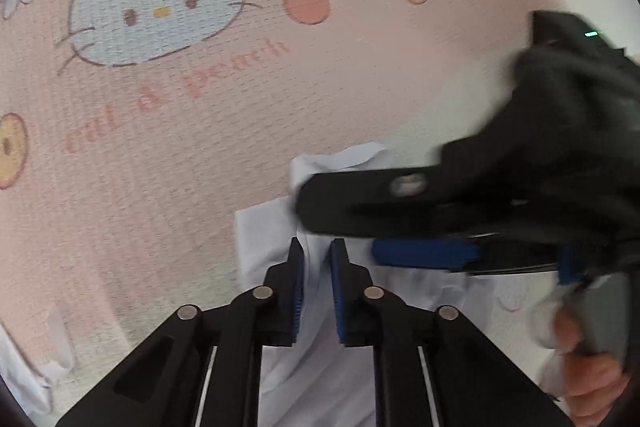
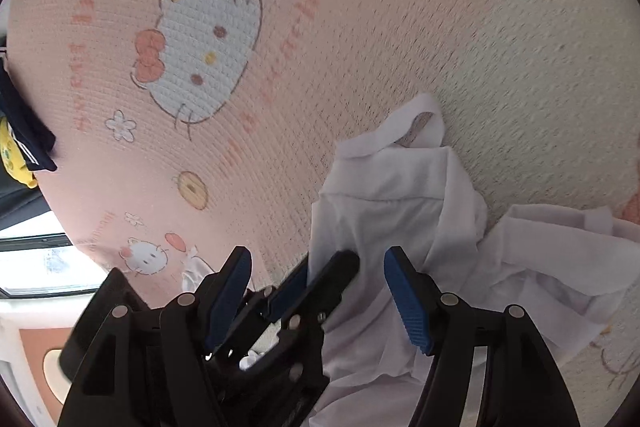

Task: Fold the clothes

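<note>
2 hand-held grippers — left hand-held gripper (image 1: 316, 259) pinching 1 white shirt (image 2: 384, 211), right hand-held gripper (image 2: 320, 267) spread, empty.

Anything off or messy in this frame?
The white shirt lies crumpled on the pink mat, collar twisted and one part bunched to the right. The left gripper pinches a fold; the right gripper stands open over it. Nothing looks damaged.
</note>
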Tool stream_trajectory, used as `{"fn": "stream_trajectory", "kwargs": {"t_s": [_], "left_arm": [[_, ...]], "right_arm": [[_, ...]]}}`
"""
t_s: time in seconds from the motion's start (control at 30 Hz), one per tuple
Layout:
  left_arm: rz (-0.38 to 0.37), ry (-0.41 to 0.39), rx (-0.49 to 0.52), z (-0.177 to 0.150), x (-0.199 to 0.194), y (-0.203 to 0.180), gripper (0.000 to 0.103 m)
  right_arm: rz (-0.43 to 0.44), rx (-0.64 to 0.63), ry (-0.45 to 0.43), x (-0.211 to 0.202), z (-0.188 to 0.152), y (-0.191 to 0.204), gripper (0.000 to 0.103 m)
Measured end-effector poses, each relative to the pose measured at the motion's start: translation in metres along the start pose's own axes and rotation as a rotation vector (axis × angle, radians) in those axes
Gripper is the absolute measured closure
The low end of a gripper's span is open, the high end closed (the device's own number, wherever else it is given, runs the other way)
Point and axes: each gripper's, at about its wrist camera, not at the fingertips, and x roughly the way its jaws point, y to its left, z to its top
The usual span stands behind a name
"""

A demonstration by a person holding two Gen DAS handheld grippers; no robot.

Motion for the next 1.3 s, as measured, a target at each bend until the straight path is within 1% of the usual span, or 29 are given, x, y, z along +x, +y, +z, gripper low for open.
{"fn": "stream_trajectory", "kwargs": {"t_s": [0.07, 0.17, 0.27, 0.37, 0.4, 0.47, 0.53, 0.6, 0.63, 0.67, 0.73, 0.77, 0.87, 0.93, 0.97, 1.0, 1.03, 1.07, 1.1, 1.23, 1.3], "left_arm": [[-0.048, -0.016, 0.004, -0.001, -0.004, -0.004, 0.094], [-0.052, -0.008, 0.047, -0.003, -0.003, -0.015, 0.094], [-0.062, 0.011, 0.080, -0.006, 0.001, -0.023, 0.094], [-0.070, 0.006, 0.098, -0.009, 0.002, -0.030, 0.094], [-0.072, 0.002, 0.102, -0.010, 0.002, -0.032, 0.094], [-0.069, 0.002, 0.103, -0.010, 0.002, -0.035, 0.094], [-0.062, -0.002, 0.104, -0.010, 0.001, -0.038, 0.094], [-0.070, 0.008, 0.101, -0.011, 0.000, -0.038, 0.094], [-0.057, 0.017, 0.106, -0.012, -0.001, -0.039, 0.094], [-0.044, 0.026, 0.111, -0.013, -0.002, -0.040, 0.094], [-0.016, 0.043, 0.122, -0.015, -0.004, -0.042, 0.093], [0.029, 0.048, 0.132, -0.016, -0.006, -0.043, 0.093], [0.097, 0.064, 0.135, -0.017, -0.015, -0.040, 0.092], [0.085, 0.081, 0.127, -0.017, -0.020, -0.036, 0.085], [0.097, 0.085, 0.133, -0.018, -0.021, -0.034, 0.083], [0.108, 0.090, 0.139, -0.018, -0.022, -0.033, 0.074], [0.119, 0.095, 0.145, -0.019, -0.023, -0.032, 0.059], [0.129, 0.104, 0.153, -0.020, -0.023, -0.032, 0.051], [0.128, 0.105, 0.158, -0.023, -0.023, -0.032, 0.047], [0.119, 0.108, 0.169, -0.032, -0.022, -0.033, 0.047], [0.131, 0.093, 0.177, -0.036, -0.021, -0.034, 0.047]], "right_arm": [[-0.001, 0.011, 0.008, 0.003, 0.002, -0.002, 0.035], [0.002, 0.038, 0.020, 0.005, 0.006, -0.010, 0.035], [-0.019, 0.071, 0.059, 0.013, 0.008, -0.022, 0.035], [0.000, 0.062, 0.067, 0.013, 0.009, -0.024, 0.037], [-0.010, 0.059, 0.060, 0.013, 0.009, -0.024, 0.040], [-0.064, 0.046, 0.051, 0.014, 0.007, -0.024, 0.063], [-0.105, 0.027, 0.046, 0.013, 0.006, -0.024, 0.074], [-0.102, 0.015, 0.044, 0.012, 0.005, -0.024, 0.076], [-0.101, 0.008, 0.043, 0.012, 0.004, -0.024, 0.078], [-0.106, -0.007, 0.035, 0.011, 0.003, -0.023, 0.085], [-0.133, -0.033, 0.016, 0.010, 0.002, -0.021, 0.091], [-0.127, -0.037, 0.014, 0.009, 0.001, -0.021, 0.091], [-0.085, -0.036, -0.003, 0.003, -0.001, -0.021, 0.091], [-0.044, -0.049, -0.024, -0.004, -0.002, -0.021, 0.091], [-0.034, -0.050, -0.029, -0.006, -0.002, -0.021, 0.091], [-0.029, -0.044, -0.030, -0.006, -0.003, -0.023, 0.091], [-0.023, -0.039, -0.030, -0.007, -0.003, -0.024, 0.091], [-0.017, -0.033, -0.030, -0.007, -0.003, -0.025, 0.091], [-0.010, -0.028, -0.029, -0.007, -0.003, -0.026, 0.091], [0.010, -0.014, -0.032, -0.007, -0.004, -0.024, 0.091], [0.013, -0.004, -0.029, -0.006, -0.005, -0.021, 0.091]]}}
